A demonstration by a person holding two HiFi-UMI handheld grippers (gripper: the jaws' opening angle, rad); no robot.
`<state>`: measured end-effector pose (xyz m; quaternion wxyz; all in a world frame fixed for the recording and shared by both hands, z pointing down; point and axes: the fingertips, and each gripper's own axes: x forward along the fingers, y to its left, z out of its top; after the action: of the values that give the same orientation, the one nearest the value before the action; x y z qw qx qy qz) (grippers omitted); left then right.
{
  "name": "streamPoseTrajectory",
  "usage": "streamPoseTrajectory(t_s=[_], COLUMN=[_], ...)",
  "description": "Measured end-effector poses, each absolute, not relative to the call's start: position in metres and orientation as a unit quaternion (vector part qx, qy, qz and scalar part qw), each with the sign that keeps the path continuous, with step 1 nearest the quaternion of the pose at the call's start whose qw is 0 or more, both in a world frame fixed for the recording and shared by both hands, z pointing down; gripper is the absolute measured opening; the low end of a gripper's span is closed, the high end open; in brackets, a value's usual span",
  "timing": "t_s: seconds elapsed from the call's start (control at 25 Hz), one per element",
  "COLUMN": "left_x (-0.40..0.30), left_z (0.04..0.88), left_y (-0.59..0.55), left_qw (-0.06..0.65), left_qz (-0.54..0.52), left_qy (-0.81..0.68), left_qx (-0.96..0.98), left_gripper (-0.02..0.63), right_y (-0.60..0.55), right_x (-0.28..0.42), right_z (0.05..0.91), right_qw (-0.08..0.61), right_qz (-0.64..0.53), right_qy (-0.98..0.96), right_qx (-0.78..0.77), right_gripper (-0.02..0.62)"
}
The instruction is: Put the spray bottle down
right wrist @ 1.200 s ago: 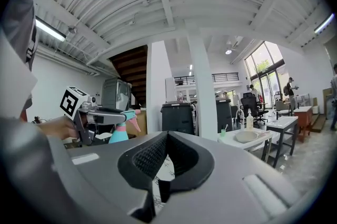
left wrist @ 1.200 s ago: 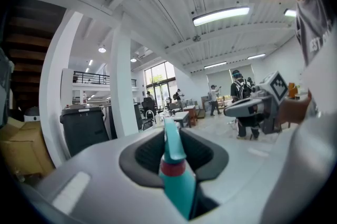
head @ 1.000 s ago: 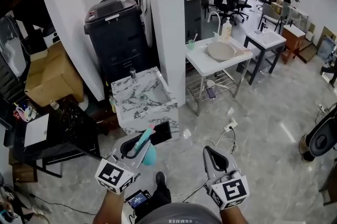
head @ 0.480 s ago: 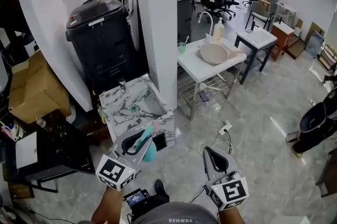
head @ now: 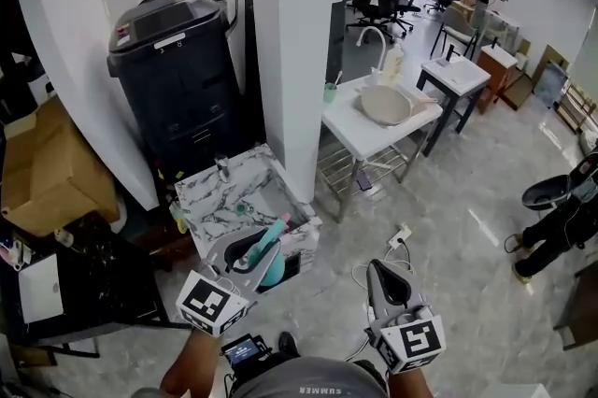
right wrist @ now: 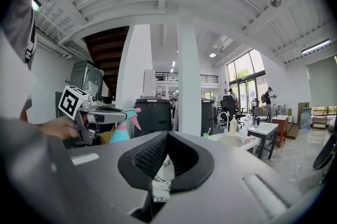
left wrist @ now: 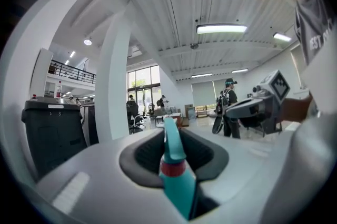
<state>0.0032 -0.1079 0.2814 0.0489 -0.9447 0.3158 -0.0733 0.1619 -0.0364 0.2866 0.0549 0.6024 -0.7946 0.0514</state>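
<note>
Now the left gripper has its fingers clamped on the teal spray bottle, with the red collar of the neck sitting between the dark pads and the nozzle pointing away from the person. In the head view the bottle is carried in the air, low in the scene, over the near right corner of a marble-patterned sink unit; whether it touches that unit cannot be told. To the right, well apart from the left one, the right gripper is held above the pale floor. Its fingertips meet, with nothing between them. A white pillar rises just beyond the marble unit, with a large black bin to its left. A white table carrying a round basin stands to the pillar's right. A cardboard box sits at the far left.
</note>
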Motion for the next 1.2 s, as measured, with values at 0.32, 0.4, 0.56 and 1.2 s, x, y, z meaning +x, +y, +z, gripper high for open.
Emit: streamPoseTrajectory(t_s=[0.32,0.4,0.56,1.2], left_x=[-0.033,-0.039,-0.050,-0.044], left_z=[0.263,0.261,0.262,0.285], left_y=[-0.130,-0.134,-0.145,-0.236], left_qw=[0.068,0.071,0.069,0.064], left_qz=[-0.067,-0.067,-0.068,-0.097], left_qy=[0.329,0.335,0.352,0.416], left_qx=[-0.940,-0.937,-0.931,-0.902], left_gripper=[0.084,0.084,0.084,0.084], right_y=[-0.072,-0.083,-0.104,-0.210], right_x=[0.124,0.118,0.107,0.124], right_z=[0.283,0.280,0.282,0.293], right_qw=[0.051,0.048,0.048,0.055], right_qz=[0.032,0.028,0.018,0.025], right_qy=[-0.808,-0.812,-0.825,-0.859], right_qx=[0.586,0.581,0.563,0.509], right_gripper=[0.002,0.002,0.002,0.002])
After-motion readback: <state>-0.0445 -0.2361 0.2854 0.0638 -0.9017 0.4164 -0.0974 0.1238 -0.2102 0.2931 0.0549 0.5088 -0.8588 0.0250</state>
